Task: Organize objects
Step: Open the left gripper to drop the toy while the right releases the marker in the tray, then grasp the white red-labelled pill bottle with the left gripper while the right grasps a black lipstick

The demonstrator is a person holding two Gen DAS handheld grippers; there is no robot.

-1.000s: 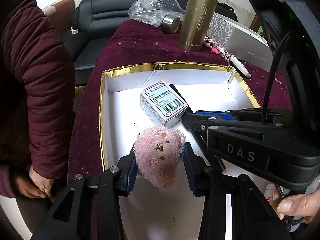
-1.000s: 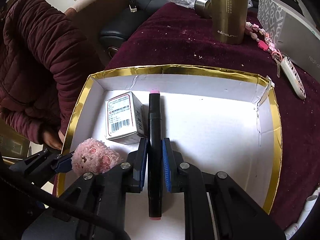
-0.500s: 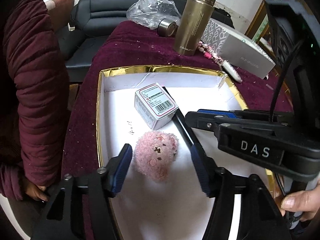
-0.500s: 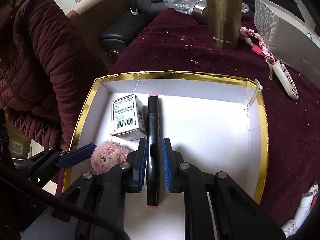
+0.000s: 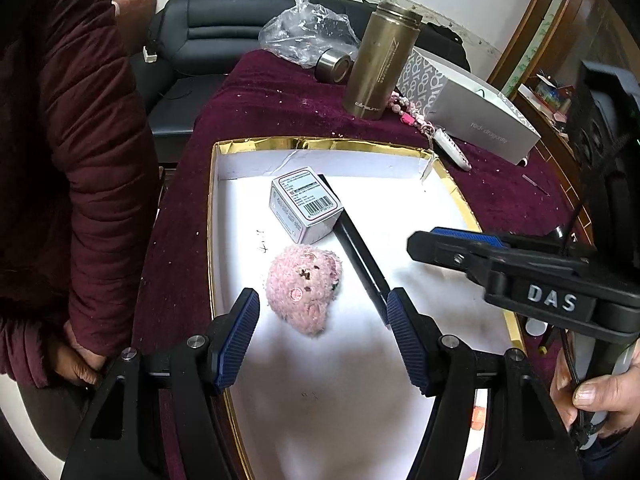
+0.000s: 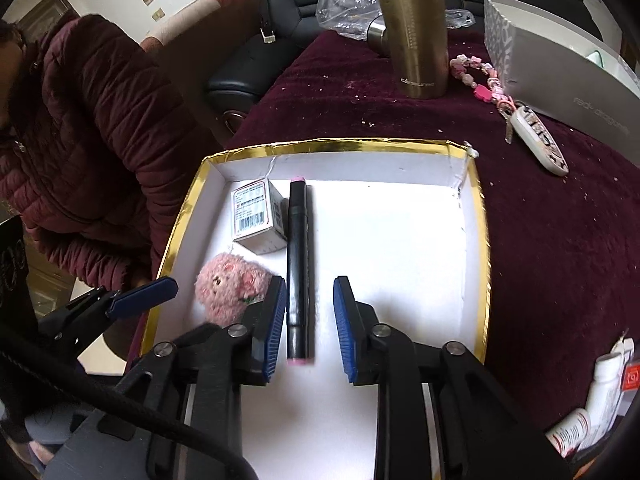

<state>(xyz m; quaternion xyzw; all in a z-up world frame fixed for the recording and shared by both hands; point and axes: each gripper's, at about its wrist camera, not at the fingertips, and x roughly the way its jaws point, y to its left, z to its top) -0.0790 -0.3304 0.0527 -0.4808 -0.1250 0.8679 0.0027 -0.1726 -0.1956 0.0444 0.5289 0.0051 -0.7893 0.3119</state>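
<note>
A white box with a gold rim (image 5: 212, 216) (image 6: 484, 240) lies on the maroon cloth. Inside it are a small barcoded carton (image 5: 306, 204) (image 6: 256, 216), a black marker with pink ends (image 5: 360, 256) (image 6: 298, 260) and a pink plush toy (image 5: 304, 288) (image 6: 232, 284). My left gripper (image 5: 322, 300) is open above the box, and the plush lies free on the floor just beyond its blue pads. My right gripper (image 6: 310, 284) is opening. The marker lies flat between its jaws, close to the left pad (image 6: 276, 320), and neither pad presses on it.
Behind the box stand a gold thermos (image 5: 380, 60), a metal cup (image 5: 334, 66), a plastic bag (image 5: 304, 36), a beaded key chain (image 6: 536, 140) and a grey carton (image 5: 480, 124). Small bottles (image 6: 600, 392) sit at the right. A person in a maroon jacket (image 5: 80, 160) stands at the left.
The left jaws spread and let go of the plush, which now rests on the box floor. The right jaws parted off the marker. Both grippers drew back and up.
</note>
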